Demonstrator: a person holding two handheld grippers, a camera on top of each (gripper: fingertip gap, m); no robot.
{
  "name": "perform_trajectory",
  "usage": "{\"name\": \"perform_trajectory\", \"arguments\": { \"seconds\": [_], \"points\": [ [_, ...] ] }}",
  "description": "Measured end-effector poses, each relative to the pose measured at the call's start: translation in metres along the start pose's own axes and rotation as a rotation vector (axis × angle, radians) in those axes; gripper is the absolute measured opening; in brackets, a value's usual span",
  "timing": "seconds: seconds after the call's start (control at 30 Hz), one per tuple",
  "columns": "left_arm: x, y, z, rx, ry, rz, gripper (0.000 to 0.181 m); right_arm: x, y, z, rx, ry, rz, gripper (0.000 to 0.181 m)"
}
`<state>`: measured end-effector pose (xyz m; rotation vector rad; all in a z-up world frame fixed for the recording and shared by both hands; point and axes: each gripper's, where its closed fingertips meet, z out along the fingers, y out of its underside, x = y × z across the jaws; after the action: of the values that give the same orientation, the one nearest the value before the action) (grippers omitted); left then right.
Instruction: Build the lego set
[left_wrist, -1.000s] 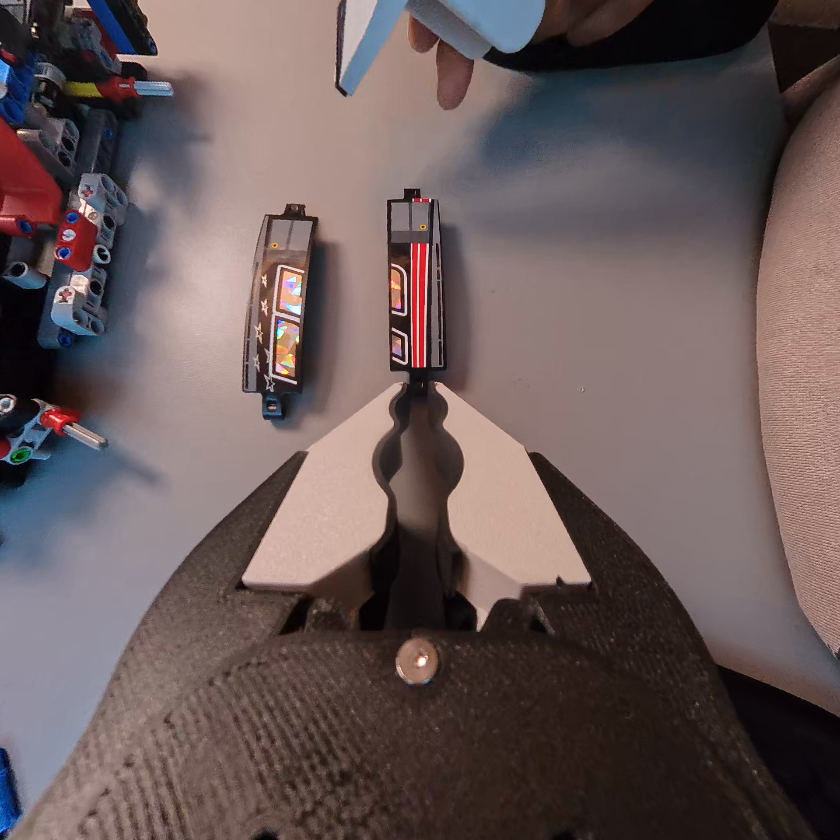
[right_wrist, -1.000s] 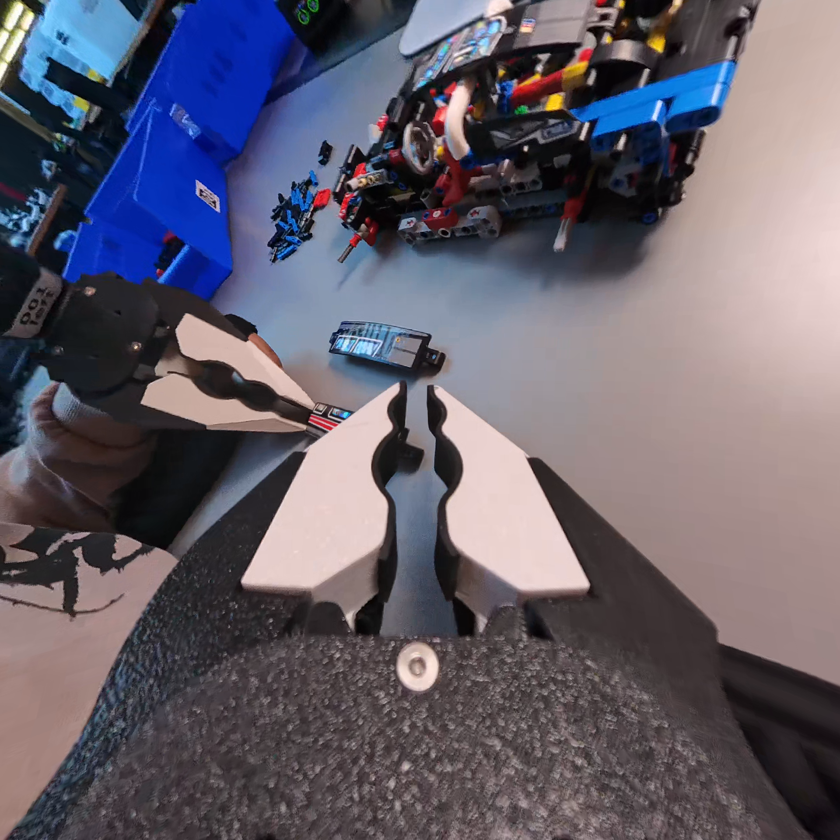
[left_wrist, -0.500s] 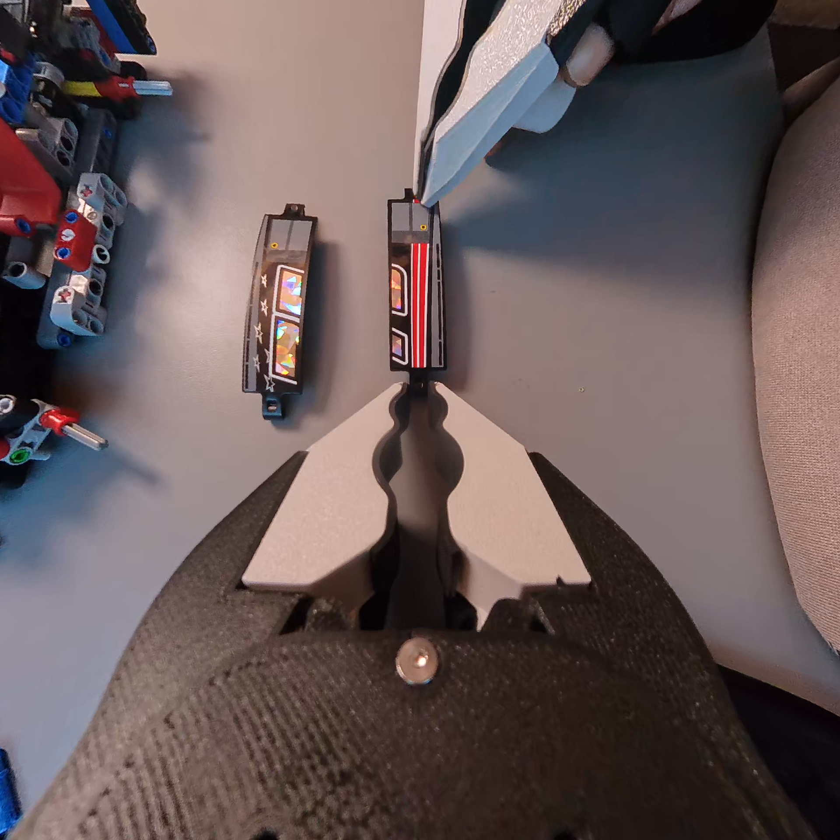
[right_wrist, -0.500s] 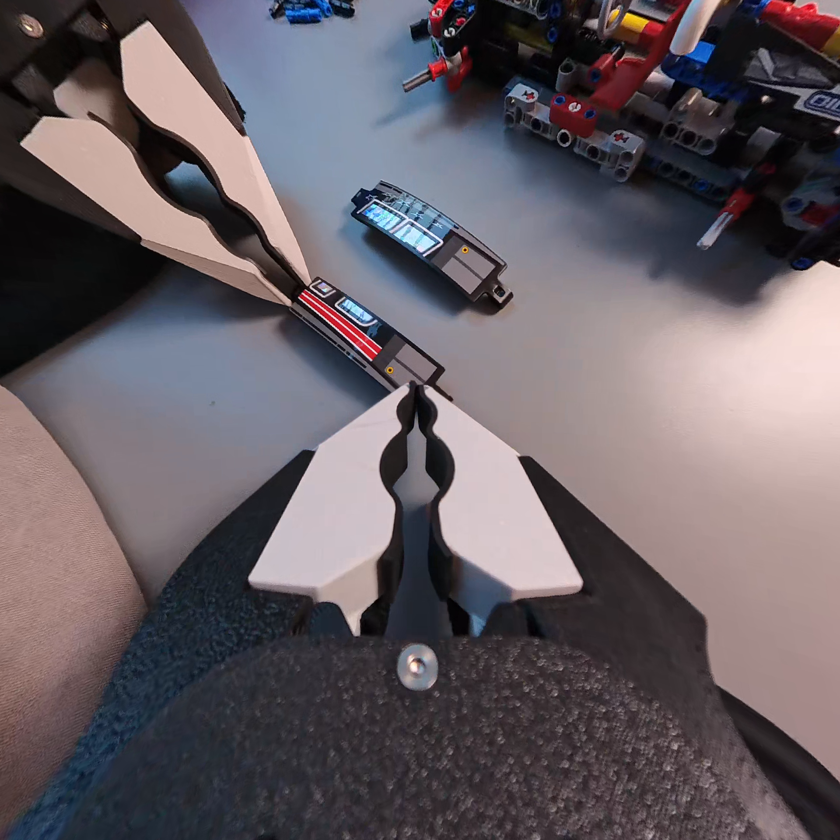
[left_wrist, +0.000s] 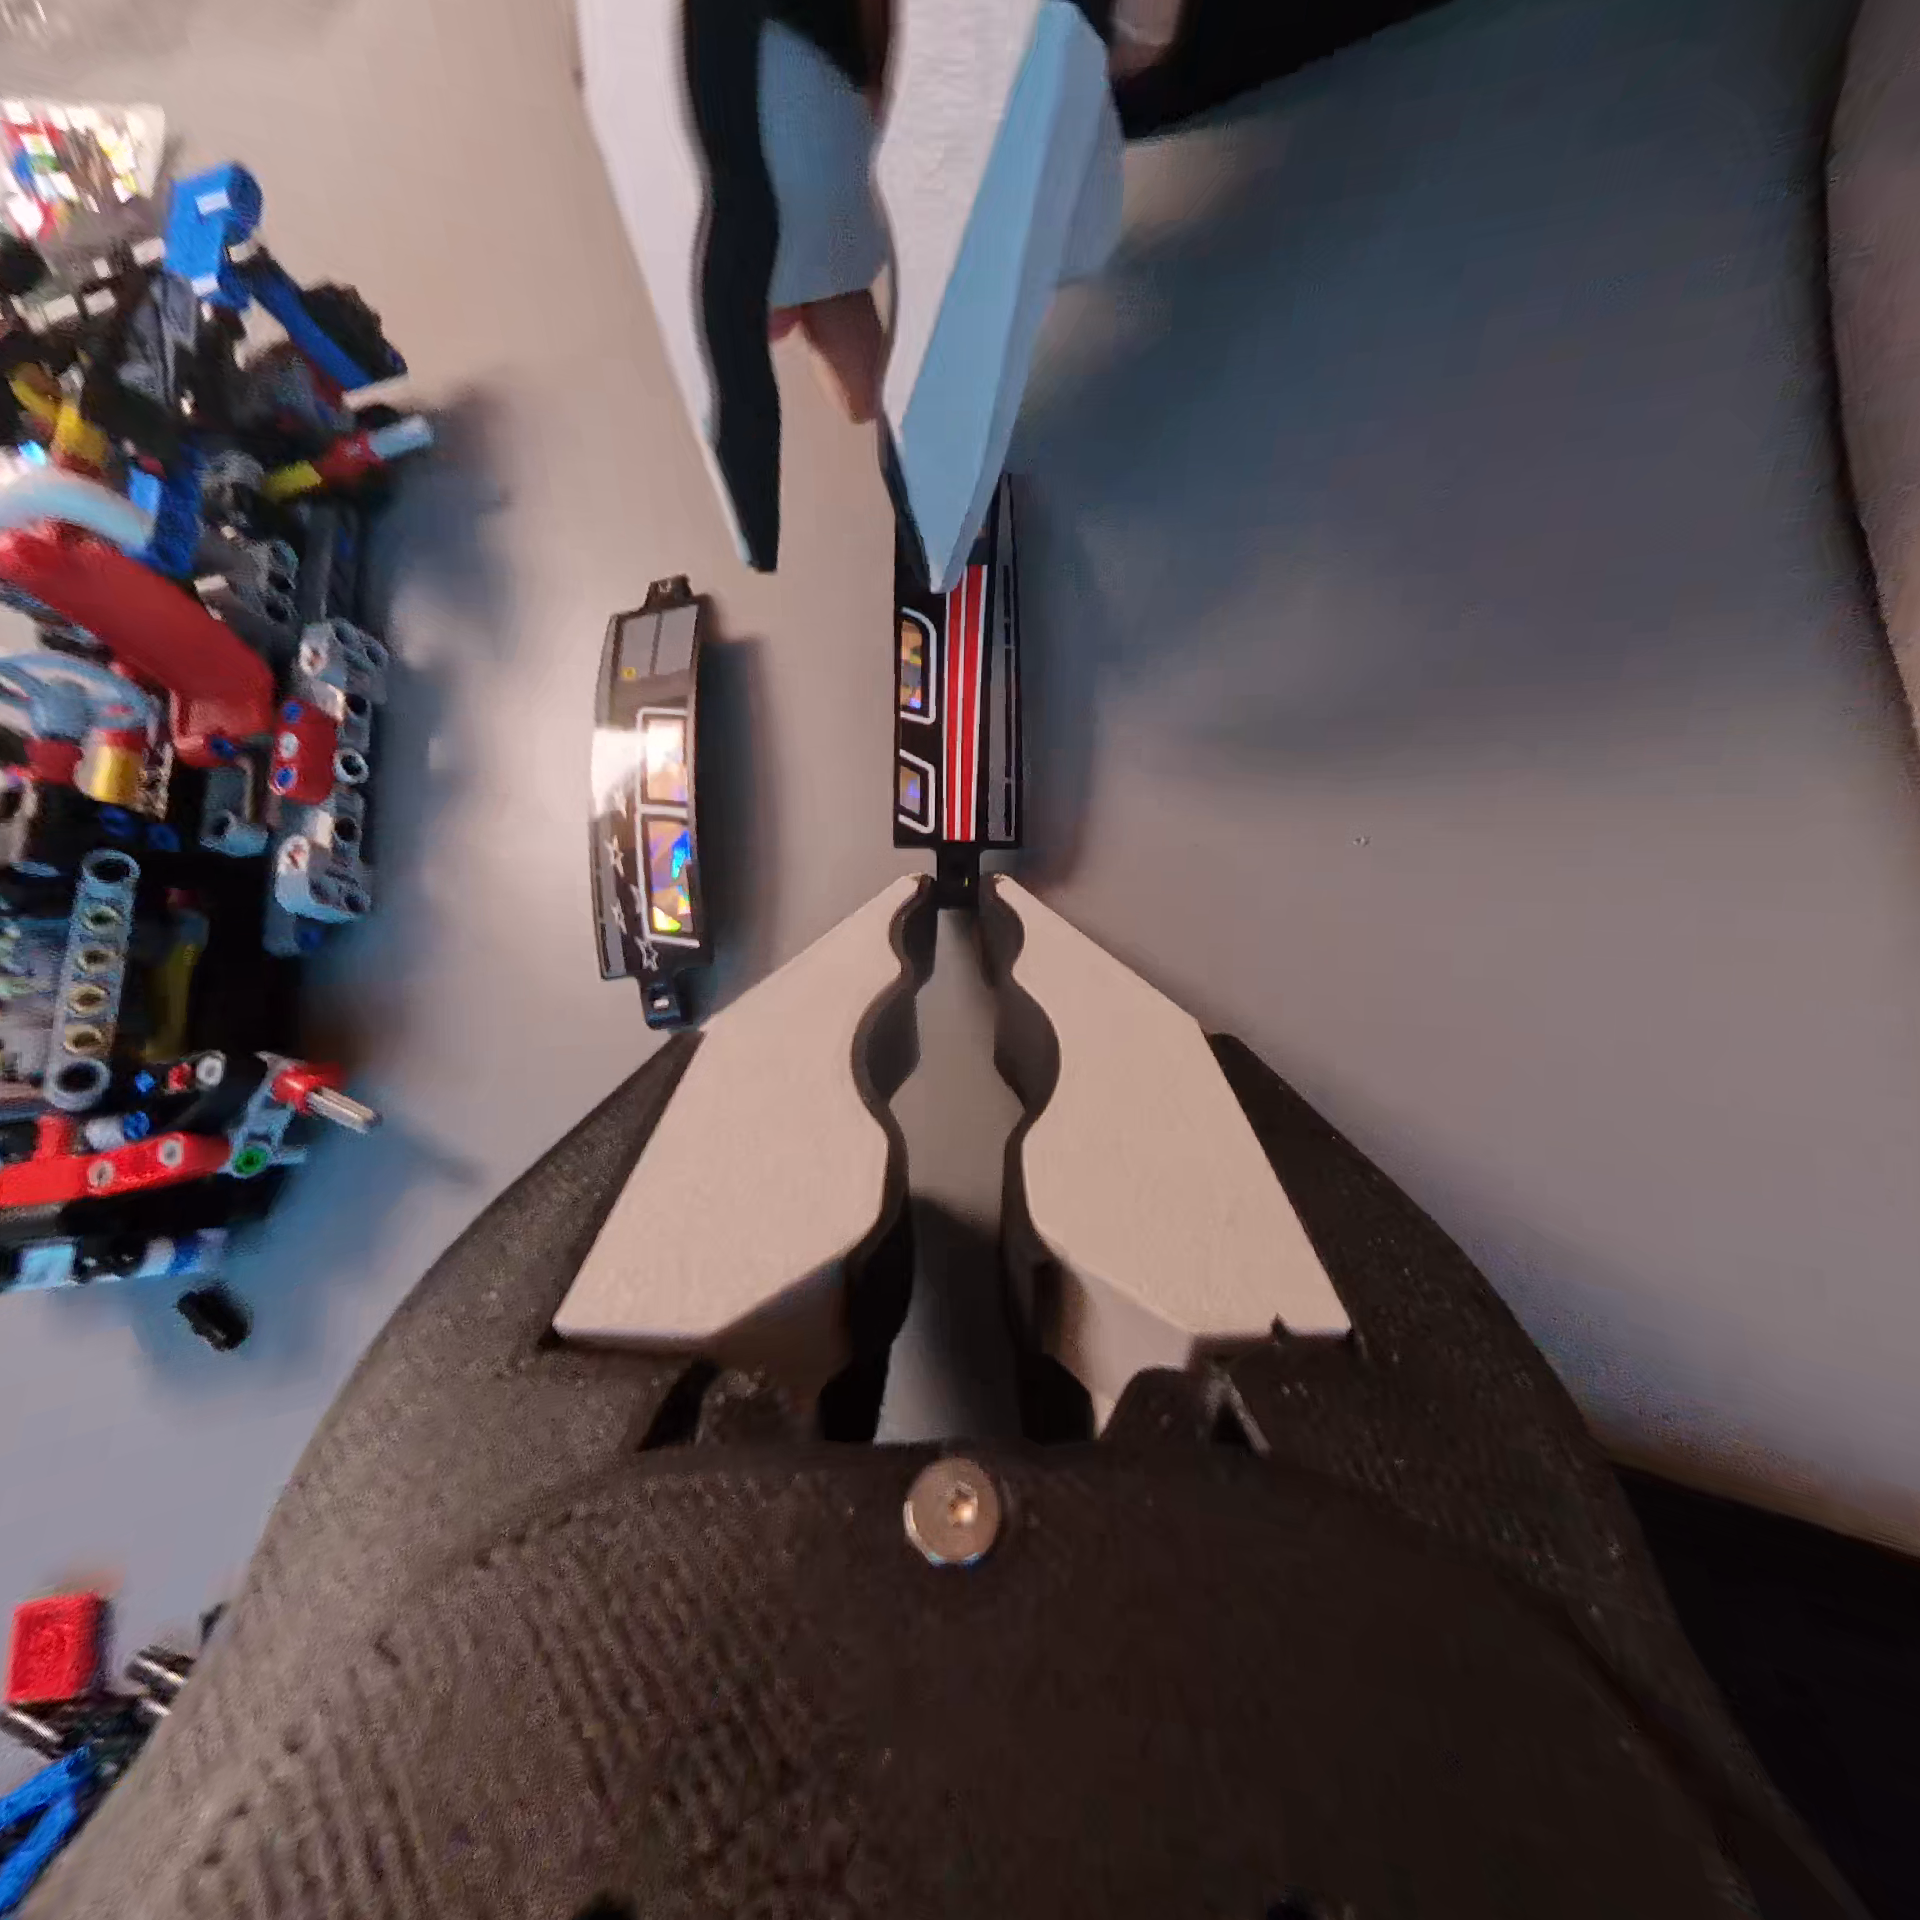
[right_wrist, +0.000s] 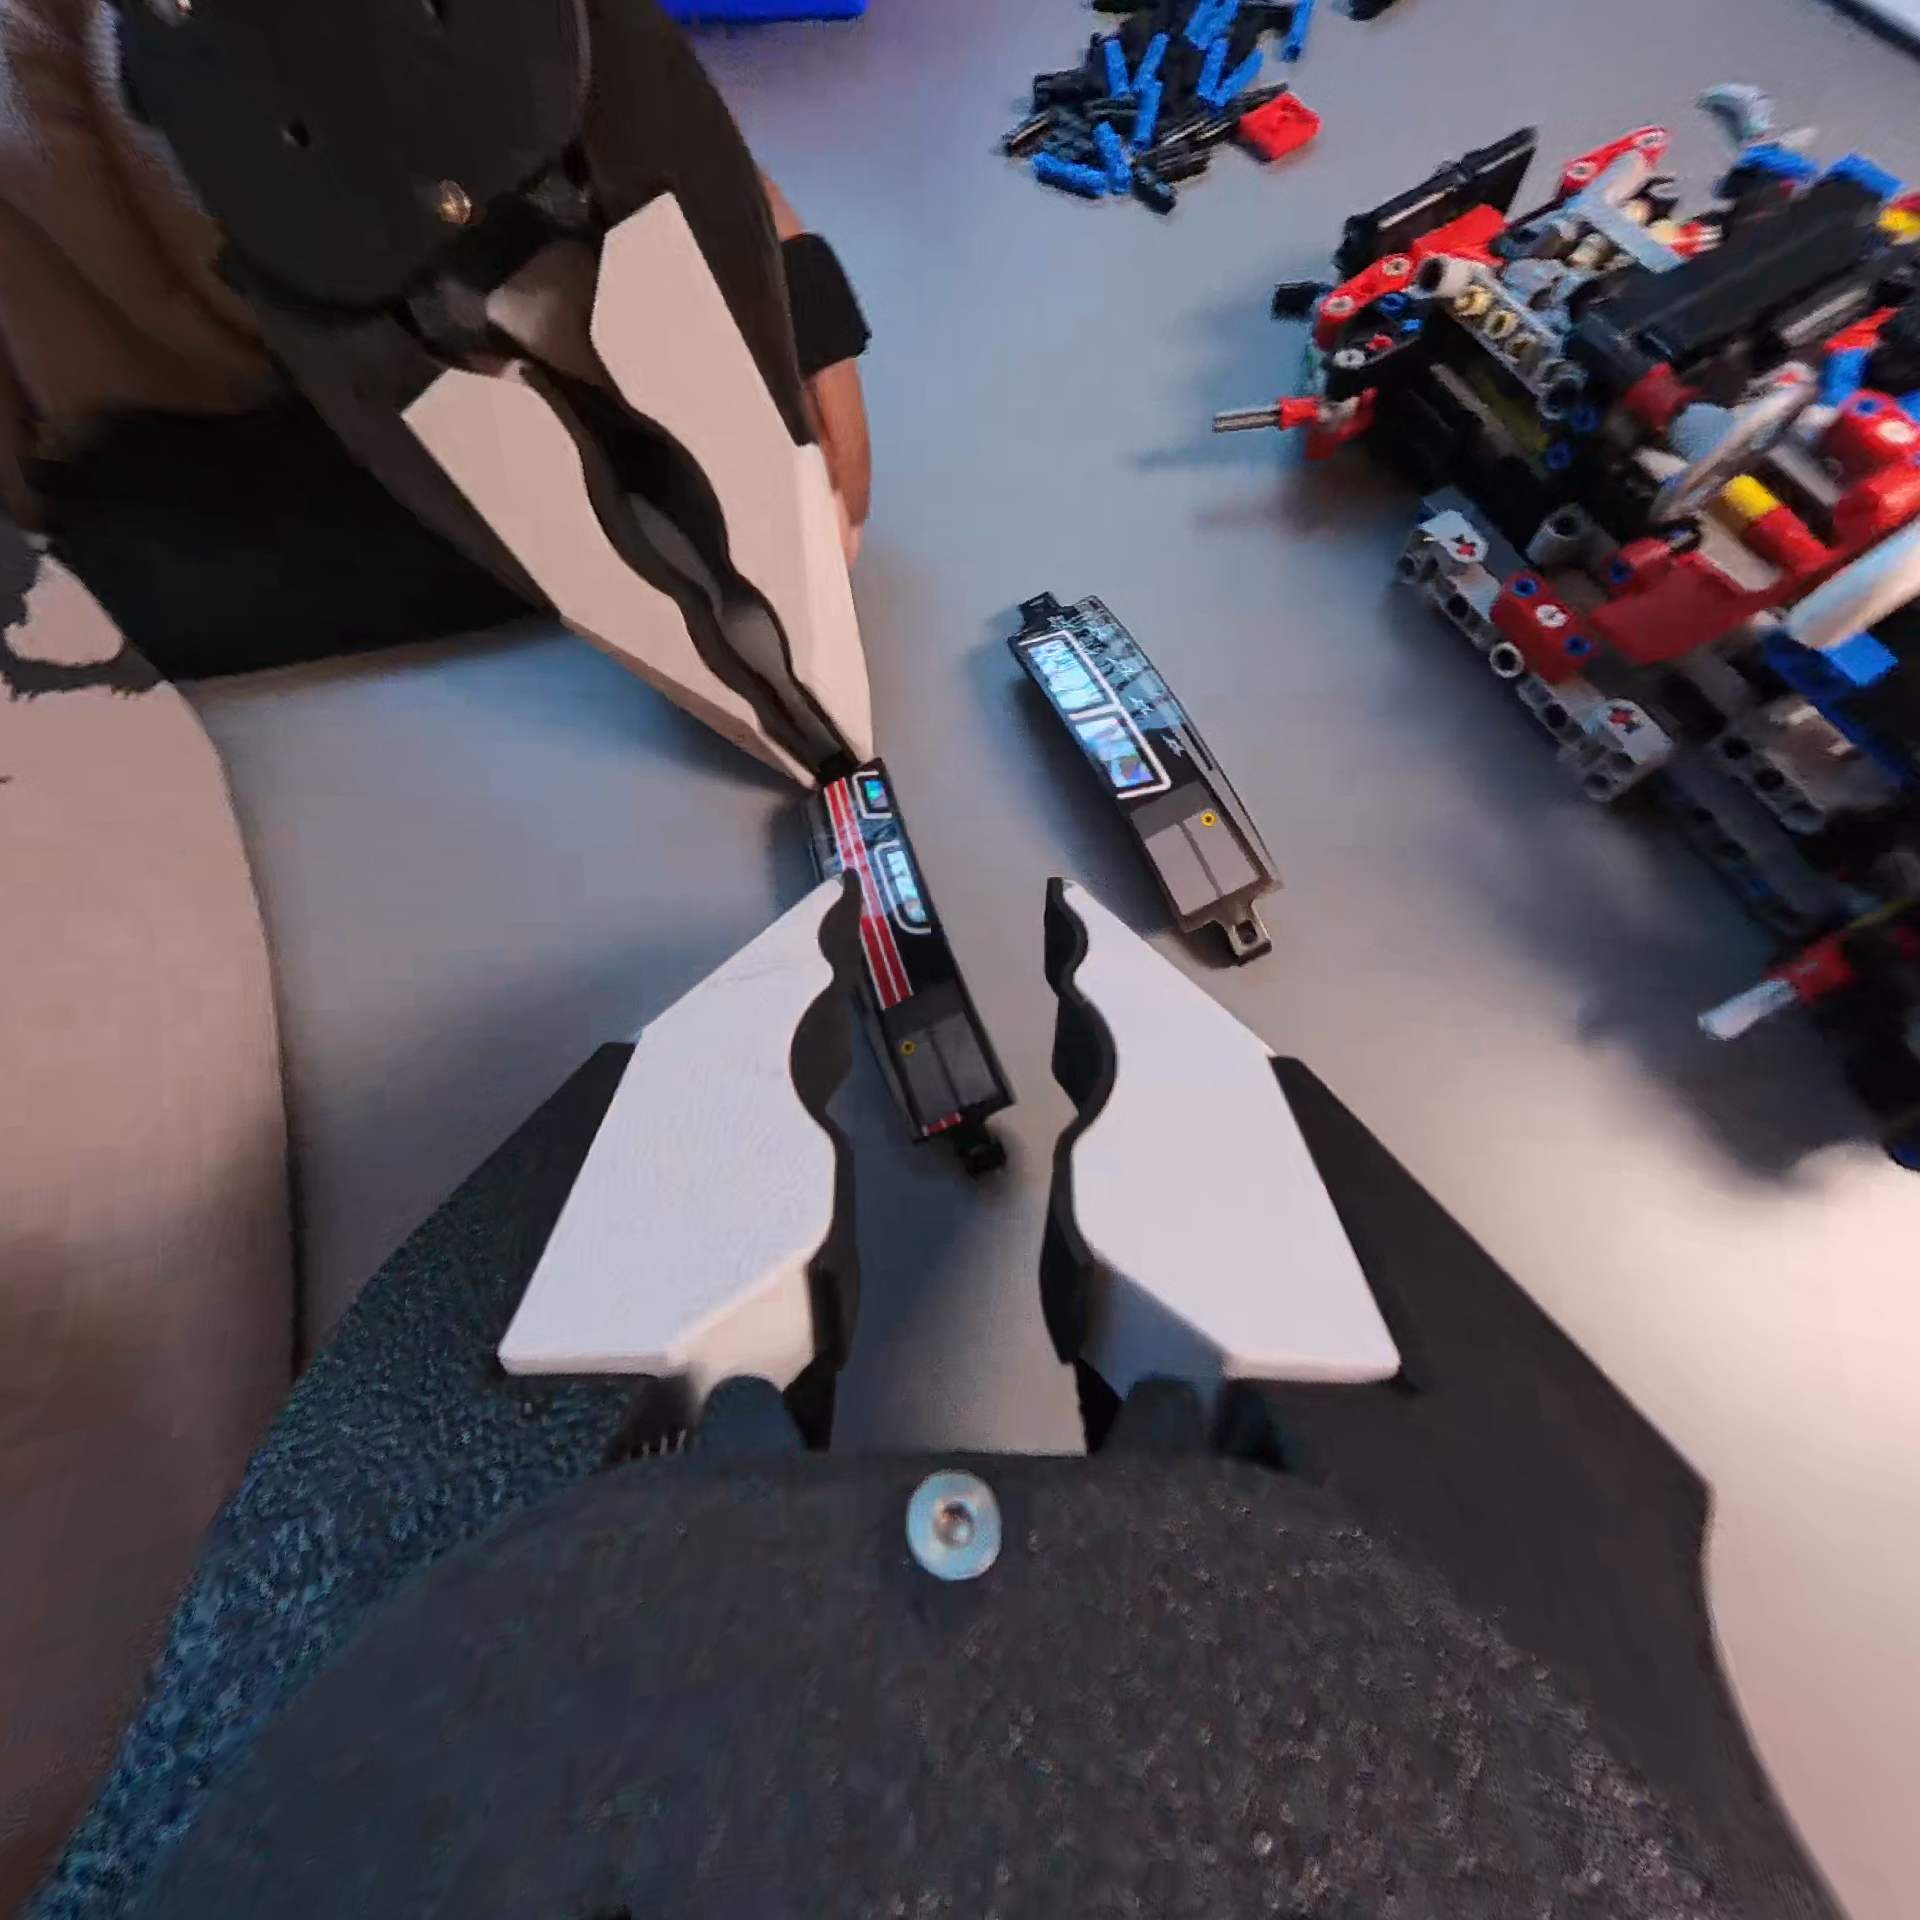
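Black panel: a long striped panel (left_wrist: 956, 707) with red and white lines is lying flat on the grey desk (left_wrist: 1403, 727); its small end tab is pinched by the left gripper (left_wrist: 954, 883).
Left fingers: drawn narrow and closed on that tab, with the panel stretching straight ahead of the tips.
Right fingers: the right gripper (right_wrist: 951, 894) is spread wide, straddling the panel's far end, which lies between the two fingers; one finger (right_wrist: 727, 1122) overlaps its edge.
Second panel: a curved panel (right_wrist: 1143, 769) with shiny windows lies just beside, past the right fingers, untouched.
Model: the half-built car (right_wrist: 1662, 436) stands well apart.
Step judged: the striped panel is being taken up two-handed.
Next move: the right fingers would need closing across the panel's width before lifting.
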<state>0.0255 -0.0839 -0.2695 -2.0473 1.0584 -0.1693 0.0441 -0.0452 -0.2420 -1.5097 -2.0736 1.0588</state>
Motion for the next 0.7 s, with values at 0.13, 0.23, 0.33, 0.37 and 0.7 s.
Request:
{"name": "perform_trajectory", "arguments": {
  "seconds": [0.13,0.23,0.33,0.37,0.7],
  "points": [
    [-0.001,-0.008,-0.002,0.05,-0.081,0.192,0.006,-0.016,0.013,0.006,-0.164,-0.283,-0.091,0.036],
    [-0.007,-0.017,-0.006,0.078,-0.165,0.278,0.006,-0.021,0.011,0.005,-0.173,-0.407,-0.101,0.009],
    [-0.011,-0.027,-0.013,0.181,-0.153,0.149,0.009,-0.024,0.0,-0.006,-0.1,-0.474,-0.114,0.0],
    [-0.011,-0.032,-0.017,0.238,-0.095,0.026,0.022,-0.023,0.0,-0.01,-0.091,-0.481,-0.128,0.0],
    [0.011,-0.084,-0.022,0.329,0.298,-0.285,0.013,-0.039,-0.019,-0.042,-0.261,-0.492,-0.425,0.0]
  ]
}}
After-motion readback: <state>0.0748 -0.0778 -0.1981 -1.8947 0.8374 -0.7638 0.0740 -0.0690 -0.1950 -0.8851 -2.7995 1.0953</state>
